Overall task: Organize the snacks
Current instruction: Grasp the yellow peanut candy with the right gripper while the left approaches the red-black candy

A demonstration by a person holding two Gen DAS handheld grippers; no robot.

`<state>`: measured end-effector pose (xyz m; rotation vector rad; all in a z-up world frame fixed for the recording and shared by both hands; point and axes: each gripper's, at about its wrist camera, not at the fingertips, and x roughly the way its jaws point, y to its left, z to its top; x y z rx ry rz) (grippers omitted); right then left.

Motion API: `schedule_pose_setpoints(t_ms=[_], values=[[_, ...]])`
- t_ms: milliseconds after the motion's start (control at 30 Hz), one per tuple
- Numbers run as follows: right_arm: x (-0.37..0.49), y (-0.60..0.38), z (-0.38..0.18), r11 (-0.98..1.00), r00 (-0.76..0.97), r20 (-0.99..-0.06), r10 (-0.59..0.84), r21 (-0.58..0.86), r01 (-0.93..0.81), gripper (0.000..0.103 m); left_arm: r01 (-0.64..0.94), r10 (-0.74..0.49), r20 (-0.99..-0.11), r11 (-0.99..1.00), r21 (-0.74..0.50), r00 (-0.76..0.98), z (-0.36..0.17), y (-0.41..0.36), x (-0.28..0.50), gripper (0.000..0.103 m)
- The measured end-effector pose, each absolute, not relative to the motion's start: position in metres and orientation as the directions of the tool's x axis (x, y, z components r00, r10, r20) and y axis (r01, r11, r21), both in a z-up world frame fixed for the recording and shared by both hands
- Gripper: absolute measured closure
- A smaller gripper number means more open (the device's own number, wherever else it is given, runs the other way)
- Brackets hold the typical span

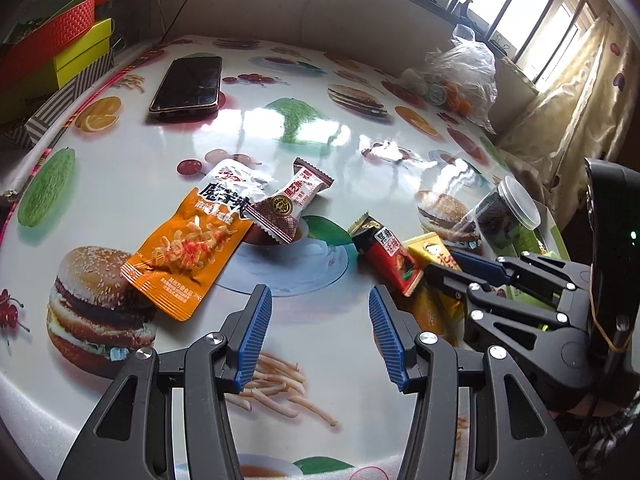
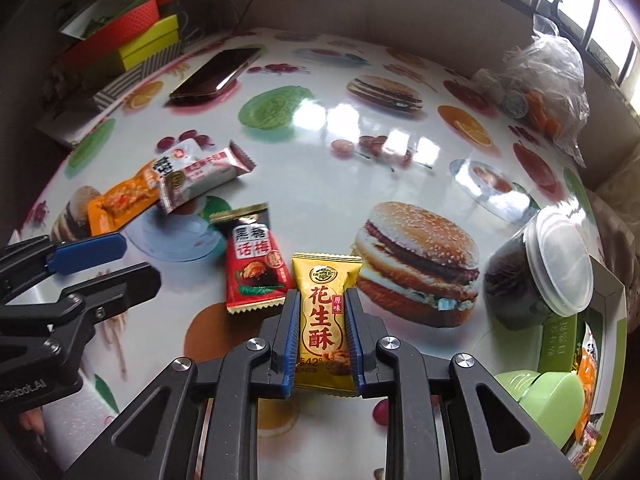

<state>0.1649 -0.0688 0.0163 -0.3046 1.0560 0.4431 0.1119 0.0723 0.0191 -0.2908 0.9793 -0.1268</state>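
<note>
right tongs (image 2: 322, 316) clamped on the yellow peanut-crisp packet (image 2: 326, 312), pads pressing both long edges. the packet looks to be on or just above the counter (image 2: 320, 140), can't tell if it's lifted. left tongs (image 1: 320, 336) about half open, nothing between the pads, hovering over bare counter.

risks as i read it:
- grip is on the edges of a soft wrapper, so it could buckle or slide out on the lift, and squeezing may crush the crisp inside.
- red plum-candy packet (image 2: 256, 260) lies touching or just beside the yellow one on its left. dragging instead of lifting would likely shove it.
- jar (image 2: 540, 272) with the clear lid lies tilted at the edge of the green box (image 2: 560, 336), right on the likely route. a swing that way could knock it.
- the two tongs are close, so they could collide if the left moves in.

containers: green box at right holds some packets, contents mostly hidden. the jar holds something dark. clear plastic bag (image 2: 548, 88) at the far edge holds small round items. stacked gift boxes (image 2: 132, 36) far left, contents unclear.

still loose on the counter: orange packet (image 1: 184, 256) and brown-white candy (image 1: 288, 204), overlapping. phone (image 1: 188, 84) beyond them.
</note>
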Motion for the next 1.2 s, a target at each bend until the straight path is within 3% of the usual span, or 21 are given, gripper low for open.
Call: schedule_pose_setpoints(t_ms=[167,400,767,1200], values=[[0.148,-0.060,0.018,0.850,0.368,-0.883,0.290,0.061,-0.524,0.083,-0.038,-0.243,-0.799,0.948,-0.315,0.550,0.019,0.074,0.115,0.051],[0.139,-0.070,0.016,0.882,0.413,-0.876,0.248,0.028,-0.471,0.083,0.018,-0.249,-0.795,0.958,-0.287,0.553,0.023,0.063,0.127,0.051],[0.132,-0.096,0.014,0.919,0.428,-0.871,0.242,0.063,-0.390,0.082,0.229,-0.200,-0.810,0.970,-0.083,0.551,0.024,0.025,0.153,0.051],[0.131,-0.101,0.012,0.922,0.427,-0.868,0.256,0.087,-0.377,0.082,0.277,-0.153,-0.844,0.961,-0.005,0.513,0.008,0.012,0.174,0.051]])
